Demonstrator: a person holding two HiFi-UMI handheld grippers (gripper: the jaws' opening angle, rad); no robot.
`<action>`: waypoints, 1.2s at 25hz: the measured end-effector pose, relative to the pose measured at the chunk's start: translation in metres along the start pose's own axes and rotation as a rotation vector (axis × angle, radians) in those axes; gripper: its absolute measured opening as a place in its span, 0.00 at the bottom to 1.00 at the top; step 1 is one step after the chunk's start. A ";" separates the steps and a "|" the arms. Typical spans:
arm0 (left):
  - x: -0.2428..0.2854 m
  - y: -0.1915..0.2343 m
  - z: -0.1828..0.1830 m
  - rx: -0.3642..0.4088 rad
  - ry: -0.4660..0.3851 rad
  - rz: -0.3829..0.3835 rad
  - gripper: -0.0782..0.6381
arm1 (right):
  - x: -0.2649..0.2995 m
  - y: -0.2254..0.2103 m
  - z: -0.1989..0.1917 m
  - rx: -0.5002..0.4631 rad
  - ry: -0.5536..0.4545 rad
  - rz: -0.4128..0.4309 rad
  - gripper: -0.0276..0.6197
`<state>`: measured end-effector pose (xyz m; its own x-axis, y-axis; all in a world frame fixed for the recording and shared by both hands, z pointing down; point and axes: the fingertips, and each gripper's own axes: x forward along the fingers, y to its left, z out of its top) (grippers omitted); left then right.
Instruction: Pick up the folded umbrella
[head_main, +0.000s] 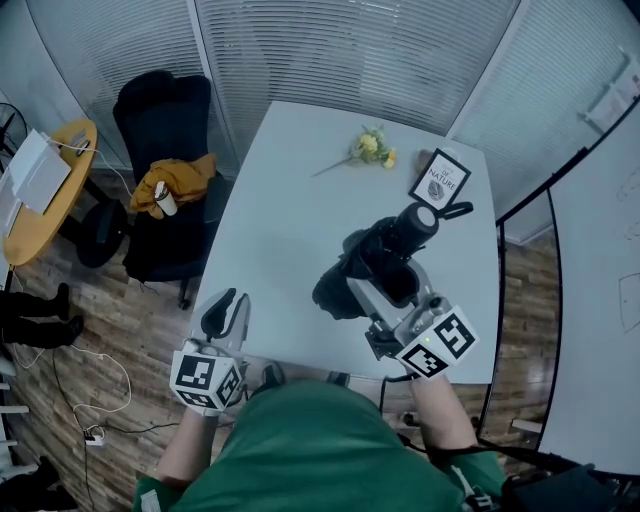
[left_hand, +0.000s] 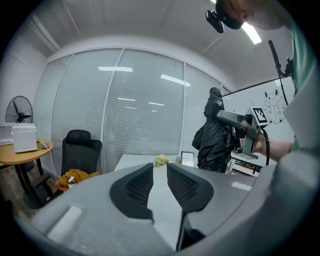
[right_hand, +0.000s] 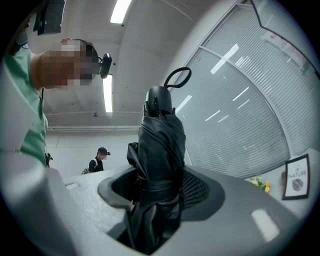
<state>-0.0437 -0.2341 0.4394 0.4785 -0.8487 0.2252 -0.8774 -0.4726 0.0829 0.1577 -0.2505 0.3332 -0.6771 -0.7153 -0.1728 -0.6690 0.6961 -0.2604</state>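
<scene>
Black folded umbrella (head_main: 385, 262) is being gripped around its strapped middle by the right gripper (head_main: 378, 290), with the pads pressed into the fabric on both sides. It is being held over the near right part of the white table (head_main: 290, 230), loop end pointed up and toward the table's far edge. The left gripper (head_main: 226, 316) is being held at the table's near left edge, jaws slightly apart and empty. The table's middle and left are being shown bare, right out to the edges. Yellow flowers (head_main: 372, 147) and a small framed card (head_main: 440, 178) are being seen near the table's far edge, well apart from the umbrella. A black office chair (head_main: 160, 130) carrying an orange garment (head_main: 175, 182) is being seen off the table's left side. Blinded glass walls (head_main: 340, 50) are being seen beyond the table's far edge, with wood floor (head_main: 120, 330) around the table.
</scene>
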 end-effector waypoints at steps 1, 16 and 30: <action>0.000 0.000 0.000 0.000 0.000 0.000 0.24 | 0.000 0.001 0.000 -0.003 0.001 0.004 0.42; -0.002 0.003 -0.001 -0.003 0.000 0.002 0.24 | 0.000 -0.002 -0.002 0.021 -0.005 0.003 0.42; 0.001 -0.003 0.000 0.003 0.004 -0.007 0.24 | -0.006 -0.008 0.000 0.053 -0.018 -0.002 0.42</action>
<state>-0.0410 -0.2335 0.4397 0.4846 -0.8444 0.2284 -0.8738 -0.4794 0.0818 0.1668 -0.2518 0.3361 -0.6700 -0.7177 -0.1895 -0.6526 0.6912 -0.3103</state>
